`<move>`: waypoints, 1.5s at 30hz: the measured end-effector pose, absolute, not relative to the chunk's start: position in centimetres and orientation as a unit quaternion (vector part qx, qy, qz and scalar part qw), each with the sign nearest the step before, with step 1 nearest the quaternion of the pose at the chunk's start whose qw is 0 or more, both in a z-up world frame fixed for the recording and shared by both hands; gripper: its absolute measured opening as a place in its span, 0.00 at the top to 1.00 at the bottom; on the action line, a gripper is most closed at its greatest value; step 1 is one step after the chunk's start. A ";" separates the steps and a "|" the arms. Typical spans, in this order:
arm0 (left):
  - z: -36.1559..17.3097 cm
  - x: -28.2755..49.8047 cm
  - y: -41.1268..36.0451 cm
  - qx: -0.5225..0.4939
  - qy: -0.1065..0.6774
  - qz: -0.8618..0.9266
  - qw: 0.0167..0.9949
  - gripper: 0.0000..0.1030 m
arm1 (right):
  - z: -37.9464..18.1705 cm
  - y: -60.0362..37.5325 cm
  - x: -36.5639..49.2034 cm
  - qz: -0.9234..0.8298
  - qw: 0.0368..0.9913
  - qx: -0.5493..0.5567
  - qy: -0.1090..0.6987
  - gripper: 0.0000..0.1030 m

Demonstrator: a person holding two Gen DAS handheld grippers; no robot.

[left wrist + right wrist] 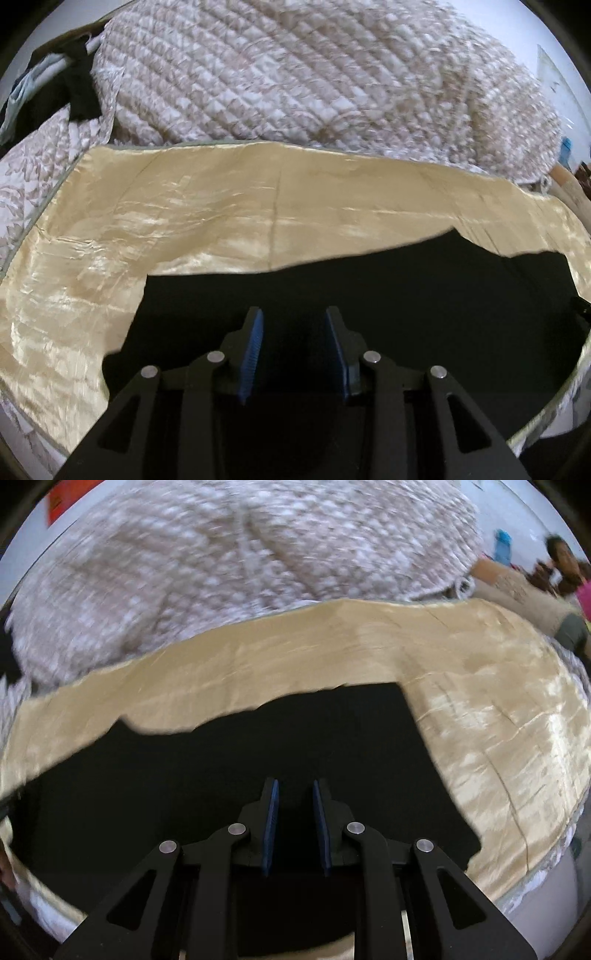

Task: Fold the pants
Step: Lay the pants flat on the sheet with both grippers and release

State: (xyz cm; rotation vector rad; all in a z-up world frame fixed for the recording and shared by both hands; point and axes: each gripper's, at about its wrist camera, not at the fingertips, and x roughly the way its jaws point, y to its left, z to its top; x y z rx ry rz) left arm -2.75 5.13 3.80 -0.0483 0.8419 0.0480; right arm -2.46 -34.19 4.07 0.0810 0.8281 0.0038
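Black pants (369,295) lie flat on the gold satin sheet (184,206), along its near edge, with the quilted cover (295,74) bunched behind the sheet's far edge. The spread looks deliberate: a smooth sheet lets you slide and crease the cloth.

Your left gripper (294,314) hovers over the pants, jaws parted, nothing visibly between the blue pads (255,343). Your right gripper (294,786) is narrower but also released; whether cloth lies between its jaws, cannot tell, black on black.

Judgement: both are placed over the garment's ends for a paired pinch, so the fold stays even.
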 end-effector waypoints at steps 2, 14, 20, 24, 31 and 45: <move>3.8 -4.0 4.5 -0.015 0.406 0.018 0.914 0.64 | 3.5 -33.0 -3.9 0.012 0.915 0.026 0.403 0.82; 1.8 -6.8 5.0 -0.005 0.425 0.041 0.904 0.62 | 2.3 -32.6 -6.4 -0.006 0.916 0.002 0.401 0.65; 1.6 -6.7 9.0 -0.044 0.424 0.101 0.899 0.58 | 2.2 -35.7 -6.4 -0.063 0.915 0.046 0.396 0.65; 1.6 -6.4 12.1 -0.084 0.422 0.126 0.894 0.55 | 2.0 -36.3 -6.1 -0.067 0.911 0.060 0.402 0.65; 1.2 -4.4 12.4 -0.090 0.431 0.112 0.891 0.54 | 1.6 -36.9 -5.1 -0.074 0.906 0.072 0.410 0.65; 3.3 -6.3 8.7 -0.052 0.404 0.075 0.910 0.53 | 3.8 -32.4 -5.7 0.005 0.930 0.038 0.364 0.65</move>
